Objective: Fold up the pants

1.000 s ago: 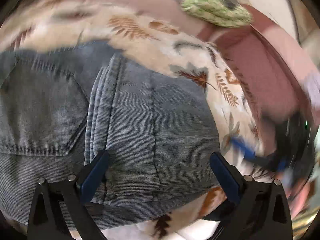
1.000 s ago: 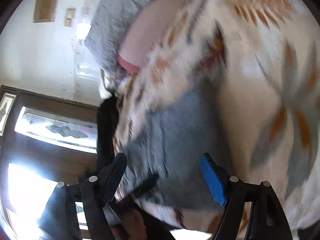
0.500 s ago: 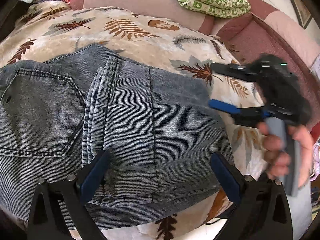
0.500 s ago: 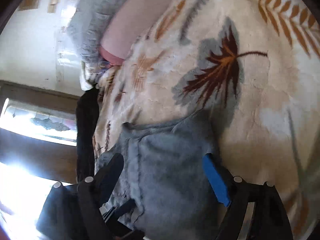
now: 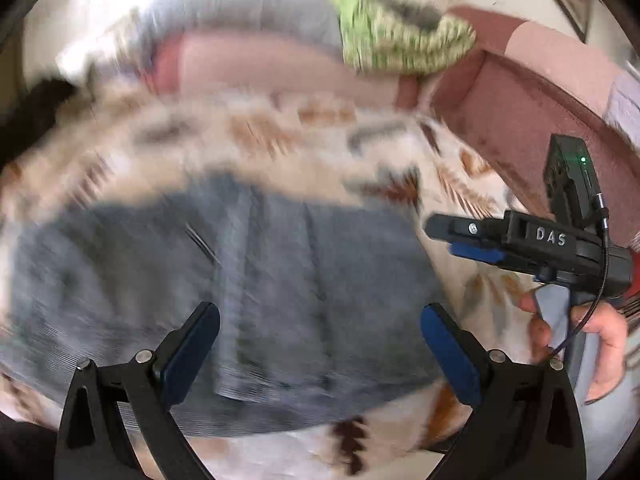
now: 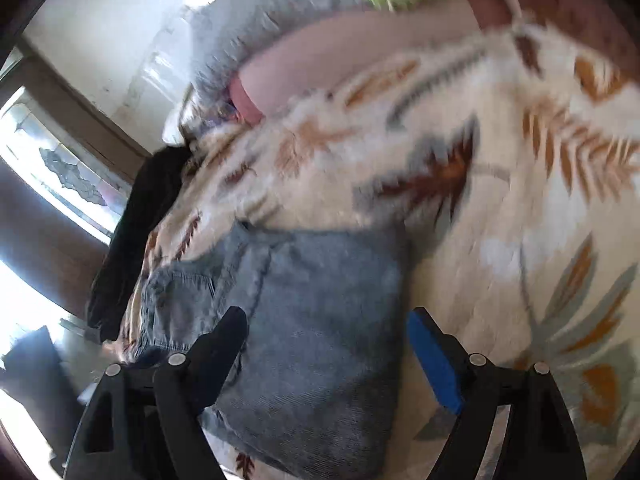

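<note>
Folded grey pants [image 5: 248,300] lie at frame centre on a leaf-print blanket [image 5: 280,136]; left gripper [image 5: 320,344] and right gripper [image 6: 328,344] jaws both wide, empty.

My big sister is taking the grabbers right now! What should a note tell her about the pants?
Left gripper: open, holding nothing, hovering over the pants.
Right gripper: open, holding nothing, above the pants' right edge.
Pants: grey-blue denim, lying in a folded bundle on the leaf-print blanket, back pocket side up.
Done: pants look folded into a compact stack; both grippers are off the cloth.
Left: the views are blurry, so check that the edges line up; smooth or fold once more if it looks loose.
</note>
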A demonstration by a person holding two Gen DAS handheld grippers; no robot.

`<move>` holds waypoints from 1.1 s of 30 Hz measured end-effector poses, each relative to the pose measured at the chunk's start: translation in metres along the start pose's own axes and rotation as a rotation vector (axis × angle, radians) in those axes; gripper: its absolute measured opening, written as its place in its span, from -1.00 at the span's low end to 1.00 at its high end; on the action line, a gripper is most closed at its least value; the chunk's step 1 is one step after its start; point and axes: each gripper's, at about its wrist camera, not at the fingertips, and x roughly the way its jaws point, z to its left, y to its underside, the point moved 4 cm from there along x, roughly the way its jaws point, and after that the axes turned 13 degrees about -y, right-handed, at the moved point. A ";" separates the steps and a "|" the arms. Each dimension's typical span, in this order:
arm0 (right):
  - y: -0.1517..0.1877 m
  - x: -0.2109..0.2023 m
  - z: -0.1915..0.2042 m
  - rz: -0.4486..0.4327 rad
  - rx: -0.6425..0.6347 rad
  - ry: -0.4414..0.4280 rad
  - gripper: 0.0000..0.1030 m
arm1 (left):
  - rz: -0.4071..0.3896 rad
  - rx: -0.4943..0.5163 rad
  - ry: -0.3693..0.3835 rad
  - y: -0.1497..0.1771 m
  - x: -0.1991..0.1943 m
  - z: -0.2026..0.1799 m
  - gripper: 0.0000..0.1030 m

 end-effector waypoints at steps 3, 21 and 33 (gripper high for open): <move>-0.001 -0.006 0.005 -0.059 -0.076 0.126 0.65 | -0.061 0.015 -0.150 0.002 -0.007 0.019 0.95; -0.004 -0.028 0.013 -0.155 -0.230 0.322 0.65 | 0.077 -0.081 -0.221 0.040 0.017 0.059 0.95; -0.003 -0.034 0.025 -0.179 -0.348 0.457 0.65 | 0.073 -0.072 -0.242 0.042 0.011 0.062 0.95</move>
